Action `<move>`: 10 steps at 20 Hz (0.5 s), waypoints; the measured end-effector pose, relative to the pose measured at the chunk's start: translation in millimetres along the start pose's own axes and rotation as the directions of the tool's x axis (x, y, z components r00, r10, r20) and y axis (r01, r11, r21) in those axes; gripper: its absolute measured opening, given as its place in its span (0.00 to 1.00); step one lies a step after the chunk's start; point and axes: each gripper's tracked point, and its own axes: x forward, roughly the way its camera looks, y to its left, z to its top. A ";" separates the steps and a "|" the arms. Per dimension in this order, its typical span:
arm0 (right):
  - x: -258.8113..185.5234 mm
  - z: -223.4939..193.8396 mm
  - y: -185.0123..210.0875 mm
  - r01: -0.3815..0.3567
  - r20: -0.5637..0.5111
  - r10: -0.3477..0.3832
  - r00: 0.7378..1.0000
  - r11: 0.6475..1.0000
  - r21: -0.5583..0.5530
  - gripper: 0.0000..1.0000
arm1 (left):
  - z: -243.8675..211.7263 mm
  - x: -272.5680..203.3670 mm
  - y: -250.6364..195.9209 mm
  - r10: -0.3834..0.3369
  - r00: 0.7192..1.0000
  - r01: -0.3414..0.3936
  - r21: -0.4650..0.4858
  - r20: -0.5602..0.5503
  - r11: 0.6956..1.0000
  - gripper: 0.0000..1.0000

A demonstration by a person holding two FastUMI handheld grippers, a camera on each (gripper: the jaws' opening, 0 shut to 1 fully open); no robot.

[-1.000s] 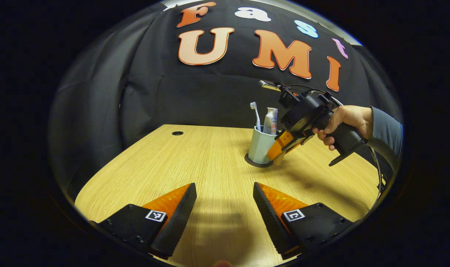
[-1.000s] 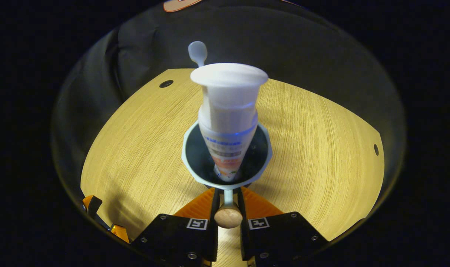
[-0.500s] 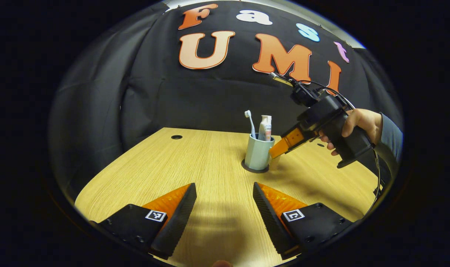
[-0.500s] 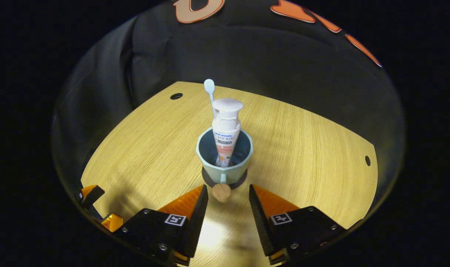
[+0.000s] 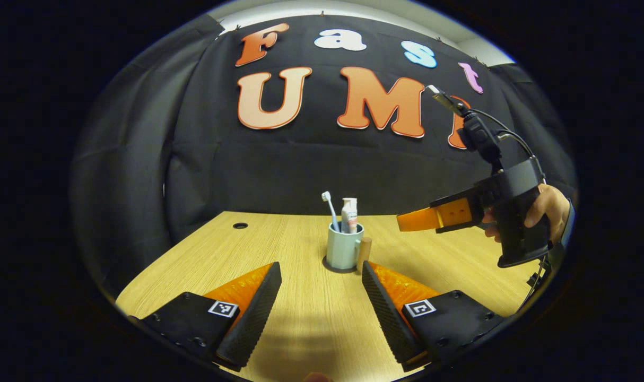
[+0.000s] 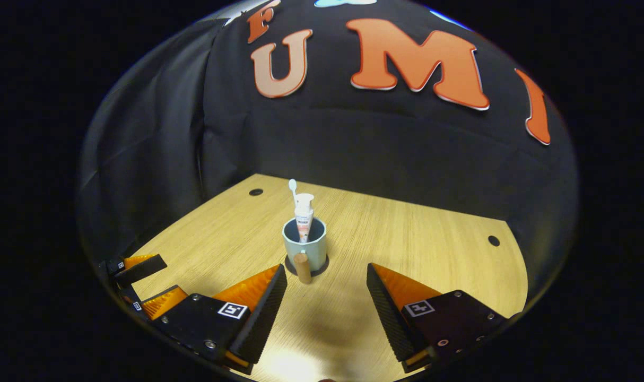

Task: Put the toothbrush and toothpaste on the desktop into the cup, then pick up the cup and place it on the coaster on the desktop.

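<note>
Both of my grippers are spread wide with nothing between the fingers. From the left gripper view, my left gripper [image 5: 321,297] hangs over the wooden desktop [image 5: 301,329], fingers apart and touching nothing, and I see my right gripper [image 5: 407,222] raised off to the side in a hand [image 5: 542,209], well apart from the cup [image 5: 344,246]. From the right gripper view, my right gripper [image 6: 326,297] is likewise empty. That cup stands upright on the dark coaster [image 6: 307,265], with the toothbrush [image 6: 293,188] and toothpaste [image 6: 303,215] standing inside it, its wooden handle [image 6: 302,267] facing me.
</note>
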 end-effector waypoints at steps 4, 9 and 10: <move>-51.8 -11.1 -15.8 0.017 0.086 -0.017 0.996 1.000 -0.001 0.92 | 17.9 -11.1 -38.1 -0.053 0.998 0.054 -0.028 0.047 0.998 0.98; -105.9 -11.8 -42.5 0.097 0.218 -0.098 0.971 0.995 0.017 0.93 | 46.4 -29.5 -63.5 -0.058 0.990 0.056 0.018 0.125 0.998 0.98; -115.4 -8.9 -43.9 0.101 0.249 -0.105 0.963 0.994 0.027 0.93 | 50.6 -34.1 -66.9 -0.056 0.988 0.053 0.029 0.143 0.998 0.98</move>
